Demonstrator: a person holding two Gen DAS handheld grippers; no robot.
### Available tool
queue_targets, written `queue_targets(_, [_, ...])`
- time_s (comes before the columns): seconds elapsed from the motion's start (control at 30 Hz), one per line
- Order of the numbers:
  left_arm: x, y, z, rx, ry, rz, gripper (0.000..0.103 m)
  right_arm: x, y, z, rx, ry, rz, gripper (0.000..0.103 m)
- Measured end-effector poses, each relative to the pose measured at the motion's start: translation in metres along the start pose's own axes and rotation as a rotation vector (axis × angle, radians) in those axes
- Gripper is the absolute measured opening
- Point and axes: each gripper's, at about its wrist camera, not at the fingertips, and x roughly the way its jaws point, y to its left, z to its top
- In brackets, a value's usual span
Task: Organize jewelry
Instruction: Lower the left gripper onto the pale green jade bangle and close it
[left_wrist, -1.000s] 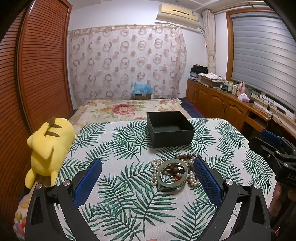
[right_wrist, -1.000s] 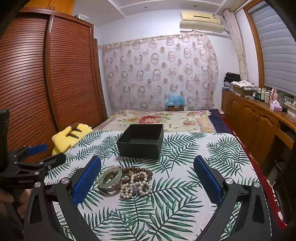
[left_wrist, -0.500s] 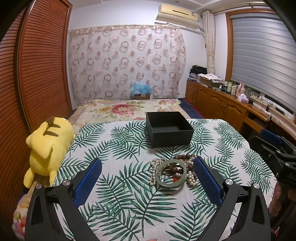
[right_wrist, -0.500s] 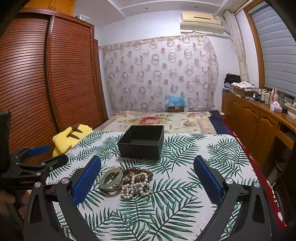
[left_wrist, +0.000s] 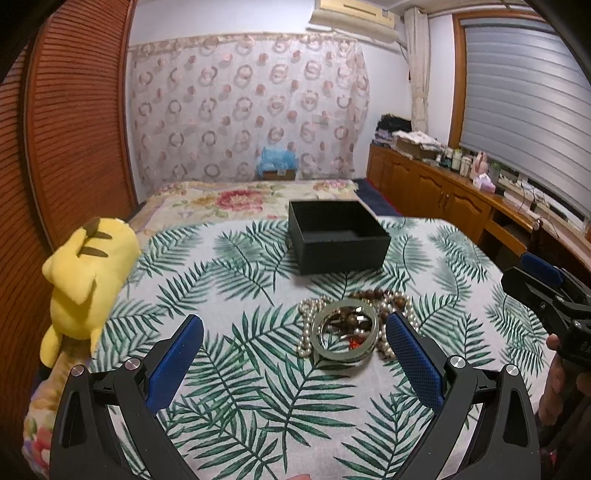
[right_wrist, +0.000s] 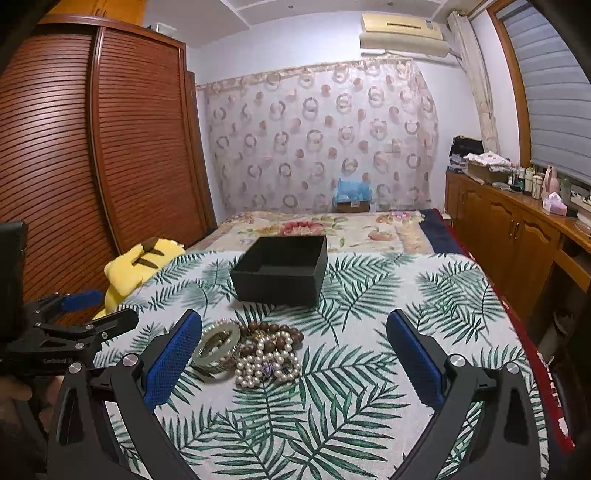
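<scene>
A yellow plush toy (left_wrist: 86, 273) lies at the far left edge of the bench (left_wrist: 236, 373), which is covered with a cloth printed with green palm leaves. The left tool (left_wrist: 293, 349) hovers low over the near part of the cloth with its blue pads spread wide and nothing between them. Just right of its middle, close to its right pad, sits the jewelry heap: a pale green bangle (left_wrist: 345, 334) rests on top of a white pearl strand (left_wrist: 306, 332), with brown wooden beads (left_wrist: 369, 294) on the far side of the pile. Farther back, near the middle of the bench, stands an open black box (left_wrist: 338, 236), apart from the heap. The right tool (right_wrist: 293, 349) is also spread wide and holds nothing; in its view the bangle lies just beside its left pad and the pearls lie nearer the centre. A wooden cabinet (left_wrist: 443, 199) runs along the right wall.
</scene>
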Motion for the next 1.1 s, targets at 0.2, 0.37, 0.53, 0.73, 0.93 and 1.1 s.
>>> queue_targets(0.2, [0.018,0.003,-0.006,0.019,0.068,-0.037,0.095,0.017,-0.010,-0.019,0.001,0.034,0.001,0.101])
queue_targets(0.37, [0.033,0.014,-0.010,0.031,0.104,-0.081,0.095,0.030,-0.017,-0.034,-0.005,0.078,0.012,0.100])
queue_targets(0.53, [0.045,0.010,-0.012,0.047,0.135,-0.135,0.095,0.043,-0.017,-0.046,-0.045,0.149,0.032,0.093])
queue_targets(0.73, [0.059,-0.001,-0.008,0.074,0.175,-0.207,0.072,0.050,-0.020,-0.057,-0.048,0.196,0.073,0.089])
queue_targets(0.93, [0.077,-0.016,-0.001,0.089,0.210,-0.266,0.037,0.053,-0.022,-0.060,-0.038,0.220,0.109,0.087])
queue_targets(1.1, [0.090,-0.027,0.001,0.127,0.234,-0.264,0.024,0.050,-0.017,-0.062,-0.064,0.207,0.118,0.087])
